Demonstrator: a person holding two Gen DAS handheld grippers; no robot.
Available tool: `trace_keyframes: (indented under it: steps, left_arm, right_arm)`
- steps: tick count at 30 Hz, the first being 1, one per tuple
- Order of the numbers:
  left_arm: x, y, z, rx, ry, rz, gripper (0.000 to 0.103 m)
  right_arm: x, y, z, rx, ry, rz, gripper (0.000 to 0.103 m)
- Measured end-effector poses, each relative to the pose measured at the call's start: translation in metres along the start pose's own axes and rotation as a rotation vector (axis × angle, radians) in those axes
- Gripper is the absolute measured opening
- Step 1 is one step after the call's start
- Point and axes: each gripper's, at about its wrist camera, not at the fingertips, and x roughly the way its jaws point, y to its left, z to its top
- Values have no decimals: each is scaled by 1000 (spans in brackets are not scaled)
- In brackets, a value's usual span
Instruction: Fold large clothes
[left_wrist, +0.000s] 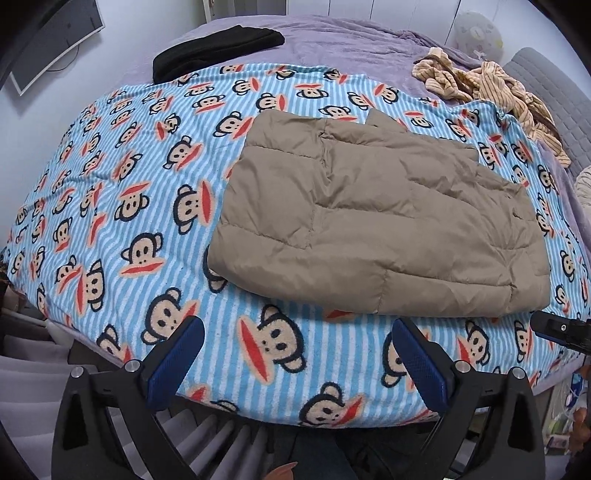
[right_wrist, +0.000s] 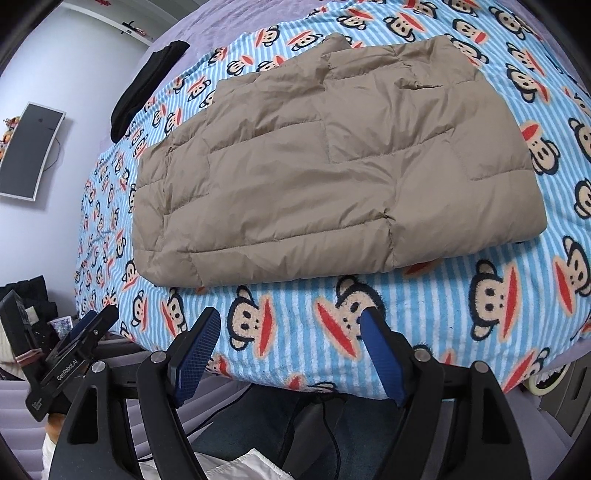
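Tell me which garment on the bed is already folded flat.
The tan puffer jacket; the striped beige garment lies crumpled, the black one sits farther back.

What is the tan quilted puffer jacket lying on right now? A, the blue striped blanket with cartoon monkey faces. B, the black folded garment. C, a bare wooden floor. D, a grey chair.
A: the tan quilted puffer jacket lies folded flat on the blue striped monkey-face blanket, while both the left gripper and the right gripper are open and apart from it.
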Motion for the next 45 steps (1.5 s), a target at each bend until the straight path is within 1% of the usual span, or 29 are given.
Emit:
trace_keyframes:
  steps: [2,6,7,8,10,11,13,16,20,26,29,32,36,39,42,45]
  left_arm:
    - [3,5,4,1,5,-9,102]
    - [14,17,19,35,6,-11,102]
    - [17,22,24,46,13,-15,102]
    - [19,25,29,54,18,-25,102]
    - [25,33,39,65,25,-43,102]
    - [28,36,43,72,29,-48,102]
    - [33,42,52,87,40,-62,102]
    - [42,47,62,114,47,-64,102]
    - [59,55,72,115,84,-79,102]
    - [92,66,82,122,135,-103,102]
    - [107,75,89,116,153,-134,102]
    - [121,86,102,112,153,-210,102]
    - [145,105,123,102,171,-345,102]
    - [174,117,132,82,229,-489,102]
    - [209,121,136,48,305,-569,102]
    - [229,113,143,34,338,-683,102]
  right_arm:
    - [2,5,1,1,-12,-10,83]
    - [7,22,7,0,-56,-37,84]
    - [8,28,8,1,-69,-35,92]
    - [9,32,10,2,-80,-29,103]
    - [15,44,13,0,-100,-19,103]
    - [20,49,15,2,-92,-16,103]
    - [30,57,19,14,-67,-7,103]
    - [48,65,24,39,-7,-9,103]
    - [63,67,26,86,37,-20,103]
    - [76,63,29,150,58,-44,103]
    - [81,64,32,163,59,-54,103]
    - [87,63,37,182,63,-61,103]
    - [95,61,39,203,81,-70,103]
    - [100,61,40,210,97,-85,103]
    - [101,61,42,215,106,-95,103]
    - [102,60,43,222,104,-102,103]
